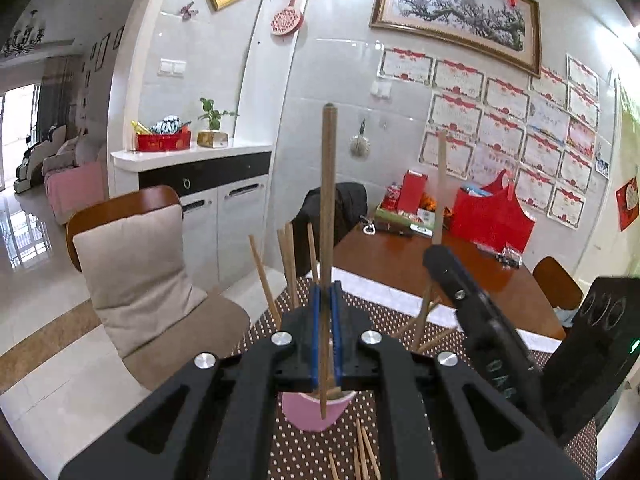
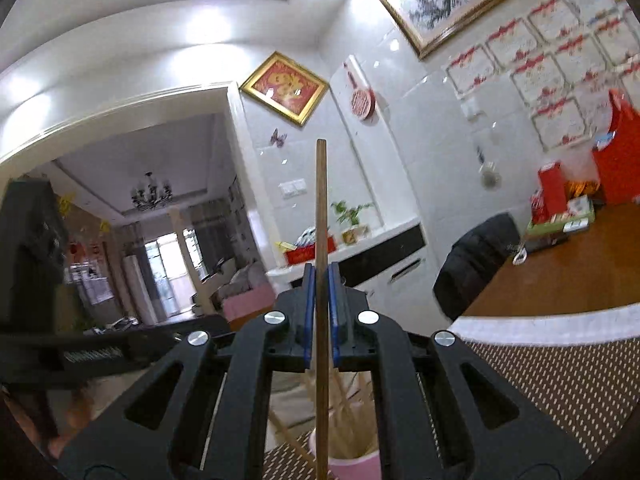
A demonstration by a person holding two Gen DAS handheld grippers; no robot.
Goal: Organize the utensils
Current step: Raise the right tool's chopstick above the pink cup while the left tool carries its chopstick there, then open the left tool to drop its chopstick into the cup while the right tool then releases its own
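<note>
Left wrist view: my left gripper [image 1: 327,308] is clamped on 1 brown chopstick [image 1: 328,184], which stands nearly upright between the blue pads [image 1: 317,332].
Chopstick tip: its lower end hangs over the pink cup [image 1: 310,410]; whether it touches the cup I cannot tell.
Cup: it sits on the dotted mat [image 1: 384,316] just below my jaws, with several pale chopsticks [image 1: 289,264] leaning out of it.
Loose sticks: a few more [image 1: 362,452] lie on the mat beside the cup.
Right side: my right gripper [image 1: 439,256] shows there, with a chopstick rising from it.
Far: wooden table [image 1: 400,256], cushioned chair [image 1: 132,272], tiled wall.
Right wrist view: my right gripper [image 2: 320,300] is closed narrow on 1 dark chopstick [image 2: 321,208], upright between its pads.
Below it: the pink cup [image 2: 360,468] with pale sticks, on the mat [image 2: 560,380].
</note>
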